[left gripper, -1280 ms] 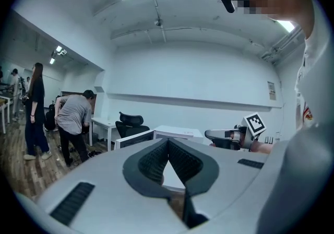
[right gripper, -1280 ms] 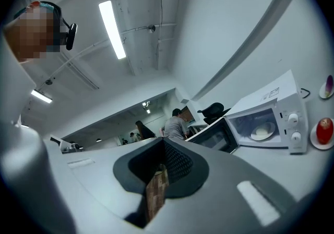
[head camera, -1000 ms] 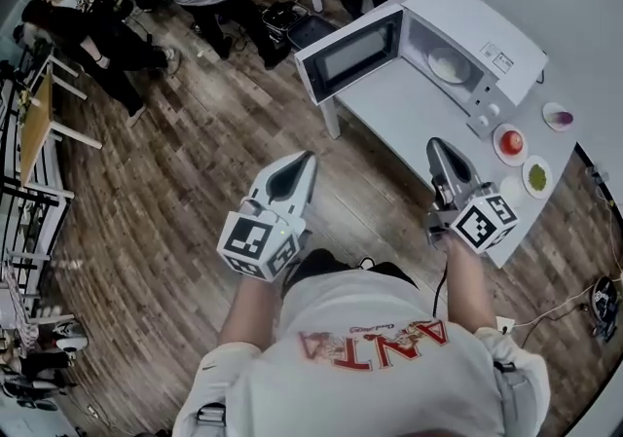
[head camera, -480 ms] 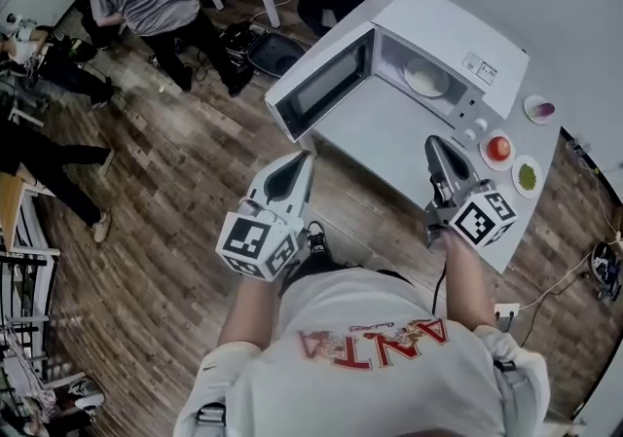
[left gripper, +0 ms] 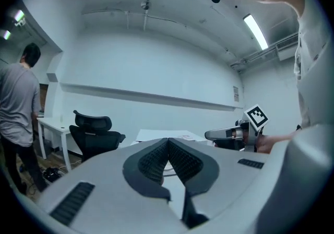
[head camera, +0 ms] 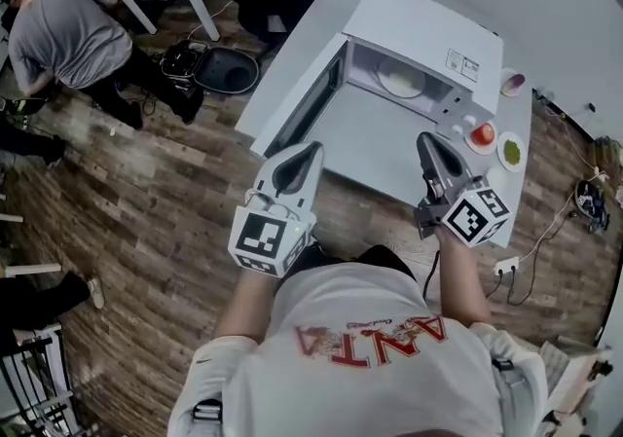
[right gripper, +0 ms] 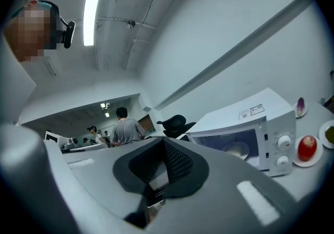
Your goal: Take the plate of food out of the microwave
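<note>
Both tongs are closed and empty. The left gripper (left gripper: 168, 143) has its pads tip to tip with nothing between them, and so does the right gripper (right gripper: 163, 145).

The plate (head camera: 401, 82) is inside the microwave (head camera: 428, 26), flat on the cavity floor and well apart from both grippers. It lies ahead of them, across the bare stretch of white table (head camera: 384, 148).

Key relation: the right gripper (head camera: 428, 141) is nearer. It sits almost straight in front of the cavity mouth, with the plate ahead and slightly to its left. The right gripper view shows the plate (right gripper: 239, 149) through the opening.

The left gripper (head camera: 310, 151) is further off to the left. The open door (head camera: 304, 106) sticks out toward it on that side, so I'd judge its line to the plate less direct.

The plate is round, so it has no long axis and no real heading. The near rim faces the person, so any grasp comes level through the mouth, and the jaws must open first.

What's on the plate looks pale, but it's too small to tell.
</note>
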Tool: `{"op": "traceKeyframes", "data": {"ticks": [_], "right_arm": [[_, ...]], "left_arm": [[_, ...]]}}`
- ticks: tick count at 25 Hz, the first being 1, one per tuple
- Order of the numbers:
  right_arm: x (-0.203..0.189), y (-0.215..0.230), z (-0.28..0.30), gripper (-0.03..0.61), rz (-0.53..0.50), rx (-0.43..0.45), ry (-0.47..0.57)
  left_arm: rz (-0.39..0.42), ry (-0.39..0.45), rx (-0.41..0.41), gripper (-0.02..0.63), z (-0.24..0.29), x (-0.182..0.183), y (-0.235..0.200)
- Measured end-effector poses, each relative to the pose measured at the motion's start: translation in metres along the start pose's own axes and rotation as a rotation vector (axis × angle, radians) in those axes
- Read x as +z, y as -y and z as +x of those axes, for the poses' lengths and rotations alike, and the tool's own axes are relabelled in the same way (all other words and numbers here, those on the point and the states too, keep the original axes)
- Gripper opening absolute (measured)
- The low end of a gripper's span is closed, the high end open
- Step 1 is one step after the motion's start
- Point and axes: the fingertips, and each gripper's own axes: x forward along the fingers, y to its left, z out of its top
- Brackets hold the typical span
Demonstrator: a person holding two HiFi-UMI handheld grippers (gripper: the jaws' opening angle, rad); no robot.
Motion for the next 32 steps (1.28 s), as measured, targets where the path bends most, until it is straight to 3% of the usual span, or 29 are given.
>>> {"op": "traceKeyframes", "data": {"ticks": [7,11,16,26,32], "right_arm": [[0.001,0.031,-0.002,0.003,0.017,-0.122,0.013],[0.004,0.049,0.003,0.003,0.028,-0.136,0.01],[0.007,0.087,0.007,0.003,0.032,-0.114,0.002],[-0.004,0.15,0.01,0.003,0.171,-0.075,-0.036],[-0.014,0.166,0.021,0.003,0.226,-0.113,-0.045]], "left_arm": [[-0.036,-0.021,-0.124,0.009,0.041,-0.01,0.001],[-0.051,-0.05,-0.154,0.009,0.066,-0.016,0.005],[-0.071,-0.091,-0.133,0.009,0.111,-0.023,0.012],[-0.1,-0.155,-0.049,0.009,0.165,-0.033,0.02],[-0.107,-0.152,-0.08,0.009,0.187,-0.036,0.015]]}}
